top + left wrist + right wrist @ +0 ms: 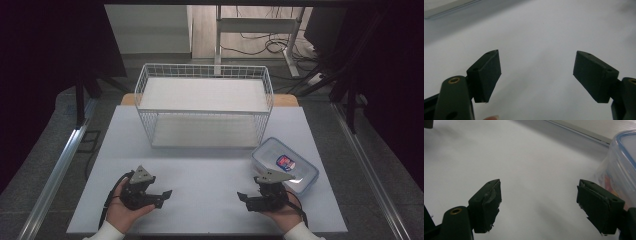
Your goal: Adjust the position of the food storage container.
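Two tongs, left tongs point(161, 194) and right tongs point(246, 197), gape wide and empty beside one wire basket point(205, 73) and one lidded box point(285, 163)

We look along our left gripper point(537, 72) at the white table surface point(541, 32), which runs pale and bare beneath the jaws. The two black jaws stand wide apart with nothing between them, each rising from the bottom corners and tilting inward. The left pad point(487, 75) shows its flat rubber face and two small holes along its top edge; the right pad point(594, 76) shows the same. A brass-coloured rivet point(454, 80) sits in the left arm below the pad. A fingertip point(492, 117) peeks in at the bottom edge. In the upper left corner a pale strip point(446, 8) crosses, too blurred for us to identify.
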`<action>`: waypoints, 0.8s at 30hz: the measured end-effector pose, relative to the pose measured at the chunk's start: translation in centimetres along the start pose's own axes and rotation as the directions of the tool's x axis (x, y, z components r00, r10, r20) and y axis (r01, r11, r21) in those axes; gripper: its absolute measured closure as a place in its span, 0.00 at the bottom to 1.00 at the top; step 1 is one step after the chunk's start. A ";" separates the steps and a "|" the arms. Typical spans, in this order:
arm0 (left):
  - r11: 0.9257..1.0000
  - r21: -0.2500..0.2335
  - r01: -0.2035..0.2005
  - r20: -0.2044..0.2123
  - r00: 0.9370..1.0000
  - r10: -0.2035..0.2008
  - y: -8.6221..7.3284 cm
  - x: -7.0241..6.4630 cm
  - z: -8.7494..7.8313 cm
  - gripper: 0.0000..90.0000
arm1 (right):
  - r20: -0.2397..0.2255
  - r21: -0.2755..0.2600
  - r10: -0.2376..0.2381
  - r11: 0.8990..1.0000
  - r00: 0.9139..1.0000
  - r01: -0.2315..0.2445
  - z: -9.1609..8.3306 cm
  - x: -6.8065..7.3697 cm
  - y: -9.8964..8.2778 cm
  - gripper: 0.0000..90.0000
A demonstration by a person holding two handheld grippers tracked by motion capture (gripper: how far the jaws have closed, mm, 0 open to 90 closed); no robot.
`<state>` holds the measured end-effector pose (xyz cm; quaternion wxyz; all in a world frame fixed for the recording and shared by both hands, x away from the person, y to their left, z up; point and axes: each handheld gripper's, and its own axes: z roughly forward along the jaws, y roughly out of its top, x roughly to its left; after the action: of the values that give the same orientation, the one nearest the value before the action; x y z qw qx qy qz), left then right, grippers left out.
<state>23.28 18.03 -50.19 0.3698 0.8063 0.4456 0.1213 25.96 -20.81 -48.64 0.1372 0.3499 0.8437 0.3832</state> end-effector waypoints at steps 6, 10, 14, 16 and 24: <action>1.000 0.005 -0.011 0.006 1.000 0.011 0.1 -0.1 0.3 0.24 | -0.003 0.016 -0.009 1.000 1.000 0.009 0.1 0.1 -0.2 0.23; 1.000 0.003 -0.010 0.001 1.000 0.010 0.1 -0.1 0.2 0.24 | -0.019 0.019 0.040 0.999 0.999 -0.039 0.0 0.1 0.0 0.23; 1.000 0.006 -0.013 0.000 1.000 0.013 0.1 -0.1 0.2 0.25 | -0.009 0.034 0.012 0.999 1.000 -0.012 0.1 0.3 0.1 0.23; 1.000 0.003 -0.018 -0.002 1.000 0.018 0.1 0.0 0.2 0.24 | -0.004 0.041 -0.001 0.999 1.000 0.001 0.1 0.4 0.2 0.23; 1.000 -0.008 -0.003 0.006 1.000 0.003 0.1 -0.2 0.2 0.23 | 0.003 0.052 -0.014 0.999 1.000 0.014 -1.8 0.1 1.8 0.23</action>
<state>23.32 17.77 -50.23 0.3740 0.8060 0.4426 0.1212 25.87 -20.94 -46.09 0.1322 0.3479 0.8558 0.3594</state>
